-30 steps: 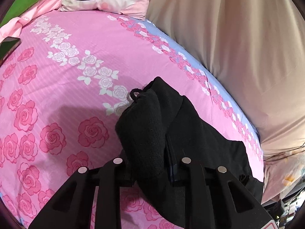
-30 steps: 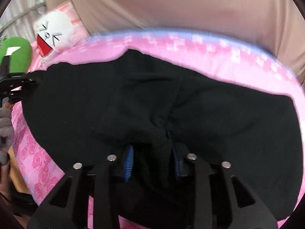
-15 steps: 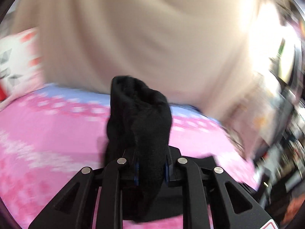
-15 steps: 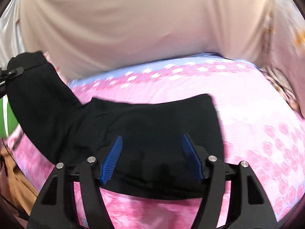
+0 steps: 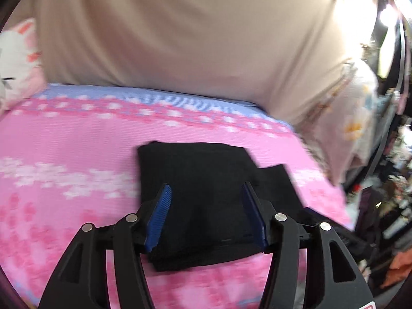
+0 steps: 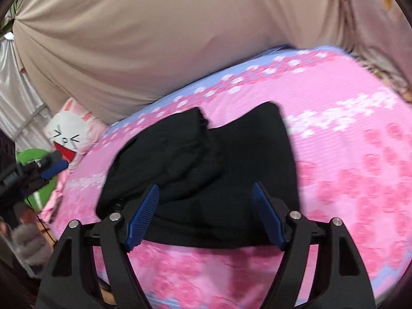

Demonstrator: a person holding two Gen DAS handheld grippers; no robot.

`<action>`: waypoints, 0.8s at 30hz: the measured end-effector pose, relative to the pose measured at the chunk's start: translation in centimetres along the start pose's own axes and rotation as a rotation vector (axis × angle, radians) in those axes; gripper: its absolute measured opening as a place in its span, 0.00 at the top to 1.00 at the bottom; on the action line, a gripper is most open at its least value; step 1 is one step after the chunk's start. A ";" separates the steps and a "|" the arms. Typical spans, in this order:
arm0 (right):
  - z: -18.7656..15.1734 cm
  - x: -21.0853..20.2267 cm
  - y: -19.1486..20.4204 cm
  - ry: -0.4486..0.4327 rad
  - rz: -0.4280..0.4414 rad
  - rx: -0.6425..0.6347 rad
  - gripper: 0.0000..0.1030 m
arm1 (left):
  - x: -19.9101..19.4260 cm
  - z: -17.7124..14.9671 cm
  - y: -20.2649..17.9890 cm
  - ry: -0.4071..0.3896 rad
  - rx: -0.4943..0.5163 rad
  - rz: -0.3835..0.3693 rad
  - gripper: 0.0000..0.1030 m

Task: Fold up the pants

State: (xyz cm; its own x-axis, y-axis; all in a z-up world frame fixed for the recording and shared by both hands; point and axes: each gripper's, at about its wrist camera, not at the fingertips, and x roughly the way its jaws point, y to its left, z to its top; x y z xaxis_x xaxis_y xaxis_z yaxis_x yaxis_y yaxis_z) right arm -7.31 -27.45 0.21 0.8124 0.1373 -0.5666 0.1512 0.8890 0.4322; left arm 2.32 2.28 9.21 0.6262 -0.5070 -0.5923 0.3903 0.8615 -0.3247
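The black pants (image 5: pixel 203 188) lie folded in a thick stack on the pink flowered bed sheet (image 5: pixel 64 154). In the right wrist view the pants (image 6: pixel 231 164) show a bunched upper layer on the left and a flatter layer below. My left gripper (image 5: pixel 206 216) is open and empty, its blue pads just above the near part of the pants. My right gripper (image 6: pixel 206 216) is open and empty, above the near edge of the pants. The left gripper also shows in the right wrist view (image 6: pixel 38 172), at the far left.
A beige curtain (image 5: pixel 180 38) hangs behind the bed. A white cartoon rabbit pillow (image 6: pixel 69 136) lies at the head of the bed beside a green cushion (image 6: pixel 31 154). A floral cloth (image 5: pixel 355 118) and clutter stand at the right of the bed.
My left gripper carried the pants end over the rest, let go and opened. My right gripper opened half a second ago and stays open. The pants now lie folded.
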 end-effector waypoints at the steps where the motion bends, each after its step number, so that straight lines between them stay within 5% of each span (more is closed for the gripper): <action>1: 0.2 0.7 0.1 0.012 0.004 0.012 0.25 | 0.0 -0.1 0.4 -0.003 0.000 0.024 0.47; 8: 1.0 6.6 0.3 0.090 0.088 0.172 0.17 | -0.6 -1.8 4.0 0.012 -0.056 0.043 0.40; 10: 1.0 7.6 0.6 0.085 0.089 0.191 0.37 | -0.7 -2.4 4.9 0.019 -0.079 0.039 0.40; 11: 1.2 8.1 1.1 0.092 0.062 0.177 0.67 | -0.7 -2.6 5.3 0.019 -0.086 0.039 0.40; 12: 1.6 8.3 1.8 0.086 0.066 0.165 0.75 | -0.8 -2.7 5.4 0.020 -0.090 0.040 0.40; 17: 5.6 2.2 7.6 -0.103 0.145 0.030 0.83 | -1.2 -2.7 6.0 0.019 -0.112 0.034 0.40; 21: 5.8 -5.3 8.5 -0.267 0.020 -0.114 0.83 | -1.9 -2.6 5.2 -0.003 -0.099 0.012 0.40; 24: 2.9 -4.8 3.6 -0.192 -0.177 -0.083 0.82 | -0.9 -2.9 4.2 0.018 -0.084 -0.005 0.39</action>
State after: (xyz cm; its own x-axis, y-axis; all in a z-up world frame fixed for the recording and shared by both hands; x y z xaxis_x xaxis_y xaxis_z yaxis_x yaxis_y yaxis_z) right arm -9.02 -26.19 6.47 0.8704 -0.1019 -0.4816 0.2604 0.9255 0.2749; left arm 1.48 6.47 6.25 0.6119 -0.5116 -0.6032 0.3352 0.8585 -0.3881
